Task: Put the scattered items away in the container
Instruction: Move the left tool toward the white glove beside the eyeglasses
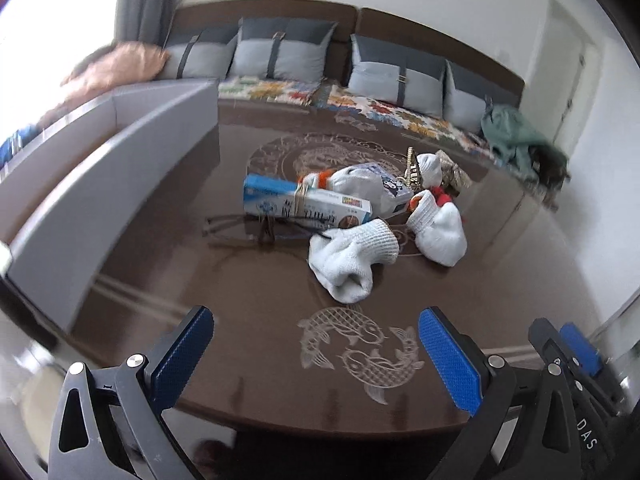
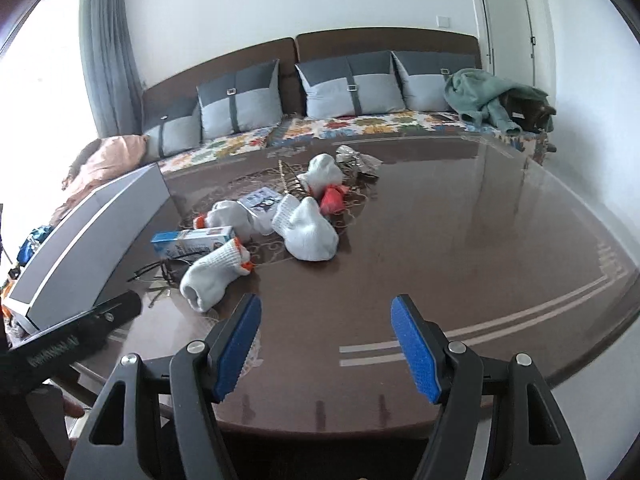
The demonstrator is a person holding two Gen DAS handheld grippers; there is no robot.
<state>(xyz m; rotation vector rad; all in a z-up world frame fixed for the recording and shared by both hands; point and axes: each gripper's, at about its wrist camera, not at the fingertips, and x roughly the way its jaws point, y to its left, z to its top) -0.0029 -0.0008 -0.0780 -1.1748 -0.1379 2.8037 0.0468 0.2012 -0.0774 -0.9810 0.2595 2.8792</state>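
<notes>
Both grippers, left [image 1: 316, 354] and right [image 2: 326, 346], hang spread and empty over the table's [image 2: 460, 248] near edge. Socks [image 2: 306, 226], box [image 2: 192, 240] and glasses [image 2: 160, 270] lie heaped mid-table, the bin [image 2: 86, 246] at left. Risk: a grab at the tangled heap lifts two items, or slides the glasses on the glossy top

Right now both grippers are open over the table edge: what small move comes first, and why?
Probably ease the left gripper forward toward the nearest white sock. It lies closest and clear on the near side of the pile, and the grey container stands on that gripper's side, so the carry looks short.
</notes>
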